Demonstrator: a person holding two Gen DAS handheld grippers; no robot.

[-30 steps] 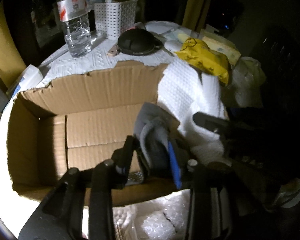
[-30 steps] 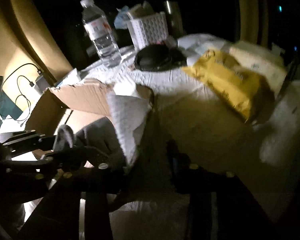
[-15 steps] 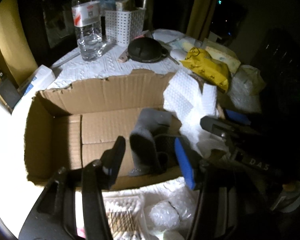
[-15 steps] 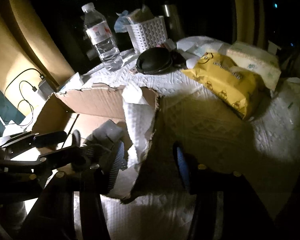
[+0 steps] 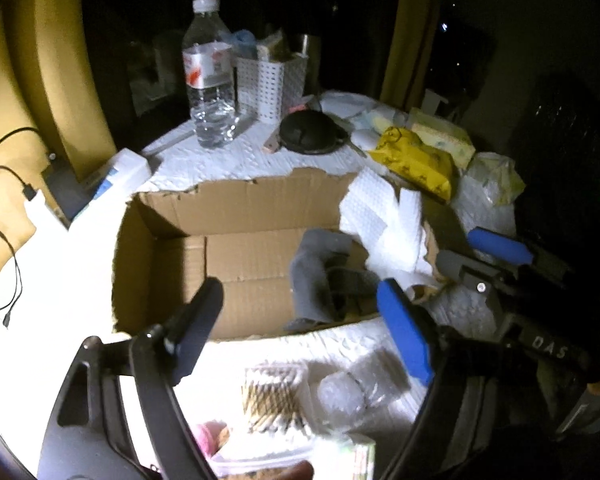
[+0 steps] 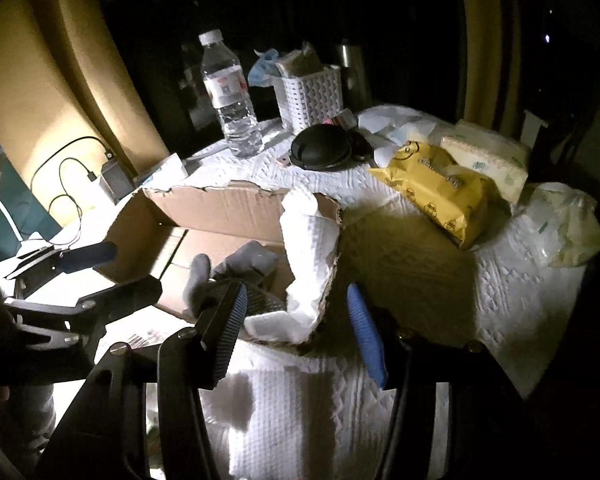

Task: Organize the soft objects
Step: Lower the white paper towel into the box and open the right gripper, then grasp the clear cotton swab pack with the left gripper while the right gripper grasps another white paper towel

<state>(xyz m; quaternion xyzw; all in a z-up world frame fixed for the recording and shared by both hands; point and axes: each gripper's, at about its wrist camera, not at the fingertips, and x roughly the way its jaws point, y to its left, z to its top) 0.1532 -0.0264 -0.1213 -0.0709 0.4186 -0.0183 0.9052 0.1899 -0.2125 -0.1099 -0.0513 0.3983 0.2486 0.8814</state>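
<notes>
My left gripper [image 5: 300,312] hangs over the near wall of the cardboard box [image 5: 236,204], its jaws spread wide after just opening, with nothing between them. My right gripper [image 6: 296,320] hovers at the box's right corner, jaws apart and empty; that opening has settled.

Edges first. The box rim is torn and ragged along the far wall and the right corner. A white paper towel [image 5: 384,216] drapes over that right corner and spills inside. The left and middle of the box floor lie bare, so there is open room there. Just in front of the near wall the table is crowded: a bubble wrap wad [image 5: 348,396] and a ribbed brownish piece [image 5: 276,396] I cannot identify. Behind the box stand a water bottle [image 5: 210,80], a white basket [image 5: 272,84] and a round black case [image 5: 310,134]. To the right lie a yellow packet [image 6: 440,192] and a pale tissue pack [image 6: 488,160], well apart from the box.

Now the grey sock [image 5: 320,272]. It sits inside the box, in the right part, against the draped towel. It is crumpled and folded over itself, one end standing up, a darker ribbed patch showing in the fold. From the right wrist view the sock [image 6: 244,264] lies just beyond my left finger, not touched.
</notes>
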